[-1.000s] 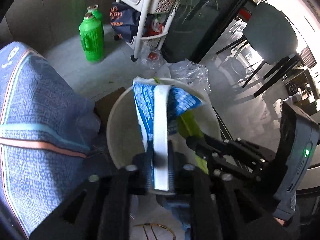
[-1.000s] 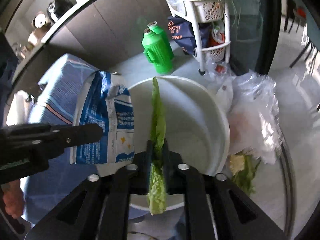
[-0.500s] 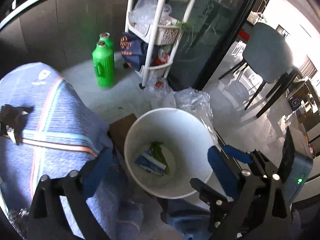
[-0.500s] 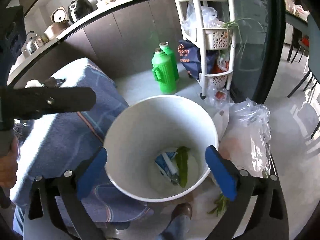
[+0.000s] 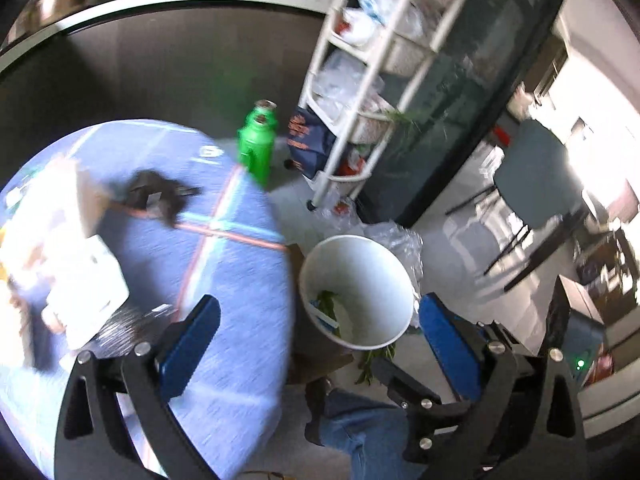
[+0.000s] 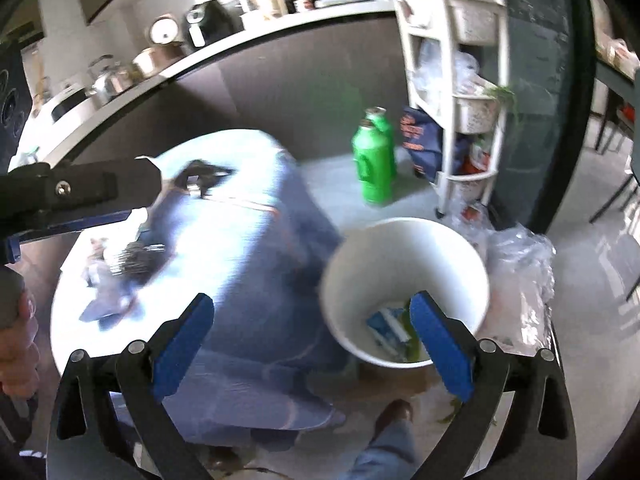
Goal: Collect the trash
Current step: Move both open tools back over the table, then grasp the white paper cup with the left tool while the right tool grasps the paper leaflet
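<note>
A white bin (image 5: 372, 272) (image 6: 400, 256) stands on the floor beside a table with a blue cloth (image 5: 232, 288) (image 6: 256, 264). Inside the bin lie a blue-and-white packet (image 5: 322, 316) (image 6: 386, 326) and a green leaf (image 5: 329, 300) (image 6: 412, 344). My left gripper (image 5: 319, 300) is open and empty, high above the table edge and the bin. My right gripper (image 6: 312, 299) is open and empty too, above the same spot. White paper trash (image 5: 80, 280), a dark crumpled piece (image 5: 120, 320) (image 6: 140, 256) and a black object (image 5: 156, 196) (image 6: 200, 176) lie blurred on the cloth.
Two green bottles (image 5: 256, 148) (image 6: 374, 164) and a white trolley (image 5: 352, 92) (image 6: 452, 92) stand behind the bin. A clear plastic bag (image 6: 520, 264) and loose leaves (image 5: 372, 364) lie beside it. A person's shoe and jeans leg (image 5: 352, 420) are in front.
Both grippers opened and let the packet and the leaf fall into the bin. Both then rose and swung left, so the table top has come into view.
</note>
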Motion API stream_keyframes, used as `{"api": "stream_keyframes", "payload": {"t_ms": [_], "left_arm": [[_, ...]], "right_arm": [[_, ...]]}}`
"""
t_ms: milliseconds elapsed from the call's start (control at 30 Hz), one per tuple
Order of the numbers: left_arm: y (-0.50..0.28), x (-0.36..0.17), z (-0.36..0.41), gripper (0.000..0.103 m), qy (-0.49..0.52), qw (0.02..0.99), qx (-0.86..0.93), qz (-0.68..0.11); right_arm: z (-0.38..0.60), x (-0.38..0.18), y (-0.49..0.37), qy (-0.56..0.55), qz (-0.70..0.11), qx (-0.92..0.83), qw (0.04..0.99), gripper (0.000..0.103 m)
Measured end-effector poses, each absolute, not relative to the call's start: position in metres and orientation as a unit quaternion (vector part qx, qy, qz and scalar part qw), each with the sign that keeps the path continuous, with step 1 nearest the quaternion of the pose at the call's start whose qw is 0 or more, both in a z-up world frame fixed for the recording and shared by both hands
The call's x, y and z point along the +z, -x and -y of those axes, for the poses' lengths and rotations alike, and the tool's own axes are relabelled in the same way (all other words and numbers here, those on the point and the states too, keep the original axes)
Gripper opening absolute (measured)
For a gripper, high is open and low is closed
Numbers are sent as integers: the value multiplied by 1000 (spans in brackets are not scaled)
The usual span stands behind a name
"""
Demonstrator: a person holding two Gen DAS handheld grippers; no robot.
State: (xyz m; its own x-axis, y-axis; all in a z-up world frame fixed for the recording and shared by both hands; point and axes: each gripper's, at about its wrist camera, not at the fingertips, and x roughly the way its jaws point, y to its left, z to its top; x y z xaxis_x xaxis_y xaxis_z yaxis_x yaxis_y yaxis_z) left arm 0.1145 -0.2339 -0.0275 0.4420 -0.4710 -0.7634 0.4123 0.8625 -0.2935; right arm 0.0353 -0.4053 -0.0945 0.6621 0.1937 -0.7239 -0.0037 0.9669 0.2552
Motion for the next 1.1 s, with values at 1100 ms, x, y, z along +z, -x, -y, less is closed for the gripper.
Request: {"api": "stream_keyframes", "payload": {"t_ms": [1100], "left_arm": [[-120,-82,-62,99,100,874,-68,-470]], "right_arm": [[170,-96,-93,27,-472,265,840,68]]}}
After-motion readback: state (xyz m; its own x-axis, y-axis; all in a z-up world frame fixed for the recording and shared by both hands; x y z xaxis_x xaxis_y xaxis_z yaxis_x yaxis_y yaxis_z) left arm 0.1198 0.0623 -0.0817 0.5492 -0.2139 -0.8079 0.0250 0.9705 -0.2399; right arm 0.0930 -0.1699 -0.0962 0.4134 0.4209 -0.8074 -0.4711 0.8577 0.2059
